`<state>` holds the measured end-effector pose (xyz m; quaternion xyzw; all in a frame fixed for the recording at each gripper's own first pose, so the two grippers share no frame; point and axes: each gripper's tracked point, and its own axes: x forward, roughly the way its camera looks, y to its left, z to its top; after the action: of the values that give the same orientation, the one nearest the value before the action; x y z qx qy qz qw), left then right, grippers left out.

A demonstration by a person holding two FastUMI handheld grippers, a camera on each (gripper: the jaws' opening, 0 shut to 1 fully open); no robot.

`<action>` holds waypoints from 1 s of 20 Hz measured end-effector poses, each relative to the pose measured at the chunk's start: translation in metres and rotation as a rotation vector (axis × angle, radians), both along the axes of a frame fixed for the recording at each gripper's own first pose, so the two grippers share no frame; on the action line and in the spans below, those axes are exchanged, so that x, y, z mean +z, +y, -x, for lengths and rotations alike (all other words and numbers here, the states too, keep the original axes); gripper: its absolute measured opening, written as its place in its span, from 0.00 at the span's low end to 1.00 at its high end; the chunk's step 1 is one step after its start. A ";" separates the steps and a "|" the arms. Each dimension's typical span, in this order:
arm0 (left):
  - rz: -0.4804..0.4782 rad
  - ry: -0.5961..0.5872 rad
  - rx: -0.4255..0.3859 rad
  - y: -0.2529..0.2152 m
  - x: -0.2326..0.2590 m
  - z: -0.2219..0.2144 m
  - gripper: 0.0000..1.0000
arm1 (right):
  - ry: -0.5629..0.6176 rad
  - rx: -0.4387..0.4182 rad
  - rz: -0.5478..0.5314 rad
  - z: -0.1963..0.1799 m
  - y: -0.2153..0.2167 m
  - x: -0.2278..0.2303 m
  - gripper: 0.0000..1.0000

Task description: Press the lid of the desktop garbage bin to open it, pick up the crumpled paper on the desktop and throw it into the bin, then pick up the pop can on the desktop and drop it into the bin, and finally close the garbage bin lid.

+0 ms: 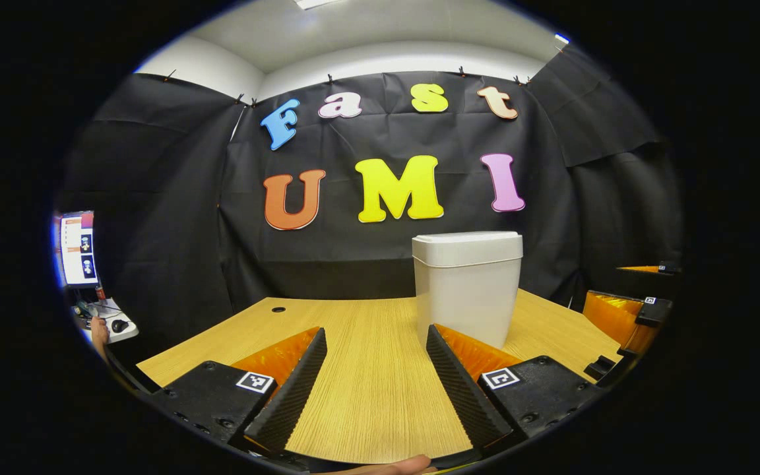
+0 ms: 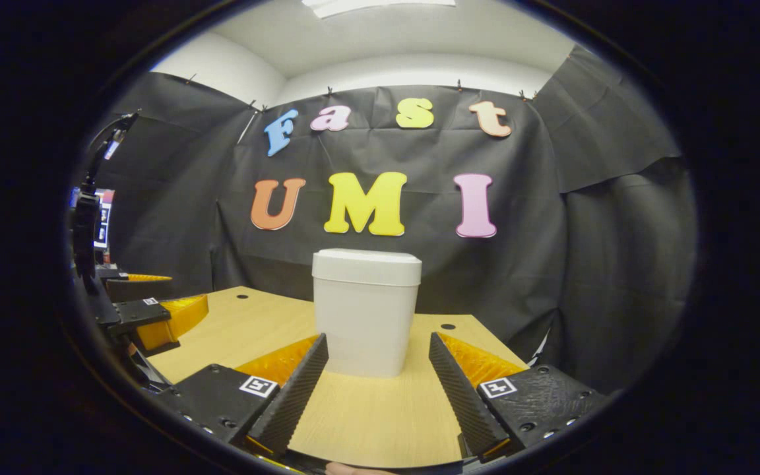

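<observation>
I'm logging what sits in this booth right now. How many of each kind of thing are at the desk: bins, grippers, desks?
Bin: 1, white, lid closed, standing on the desk
Grippers: 2, left gripper and right gripper, both with fingers spread and holding nothing
Desk: 1, wooden
Total: 4

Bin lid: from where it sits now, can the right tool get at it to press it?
Probably yes. The bin stands straight ahead of the open right tool, its lid shut, with only bare table between them. The left tool sits off to the side, out of the path.
</observation>
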<state>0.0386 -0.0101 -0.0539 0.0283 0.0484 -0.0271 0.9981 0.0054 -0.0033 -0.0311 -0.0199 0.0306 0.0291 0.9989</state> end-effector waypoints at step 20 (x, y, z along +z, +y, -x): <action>-0.005 0.005 -0.012 -0.005 -0.003 -0.001 0.98 | 0.019 0.005 0.000 -0.002 0.003 -0.006 0.95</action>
<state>0.0394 -0.0151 -0.0569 0.0312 0.0510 -0.0329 0.9977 0.0073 -0.0005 -0.0370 -0.0196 0.0400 0.0316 0.9985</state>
